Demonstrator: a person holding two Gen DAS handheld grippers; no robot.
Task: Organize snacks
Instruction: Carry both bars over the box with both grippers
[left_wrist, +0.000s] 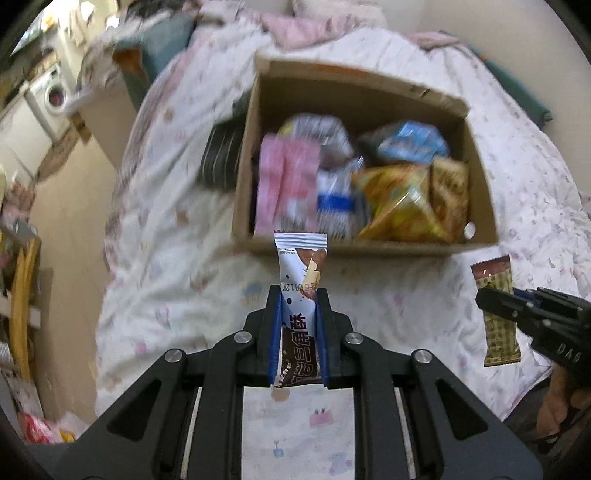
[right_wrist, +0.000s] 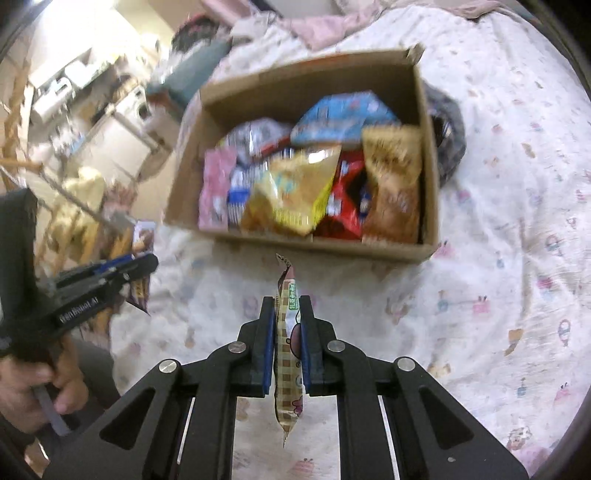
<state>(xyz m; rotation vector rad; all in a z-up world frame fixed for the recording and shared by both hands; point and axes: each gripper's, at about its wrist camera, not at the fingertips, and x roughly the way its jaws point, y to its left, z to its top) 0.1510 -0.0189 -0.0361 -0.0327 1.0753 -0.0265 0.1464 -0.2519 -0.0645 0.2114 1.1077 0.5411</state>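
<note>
Blue-padded hand-held gripper (left_wrist: 297, 295) clamps wafer packet (left_wrist: 301, 273).

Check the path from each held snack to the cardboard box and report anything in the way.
Nothing visible blocks either path. The left tool grips a white-and-brown snack bar, the right tool a checkered snack packet; only bare bedspread lies before the open cardboard box.
</note>
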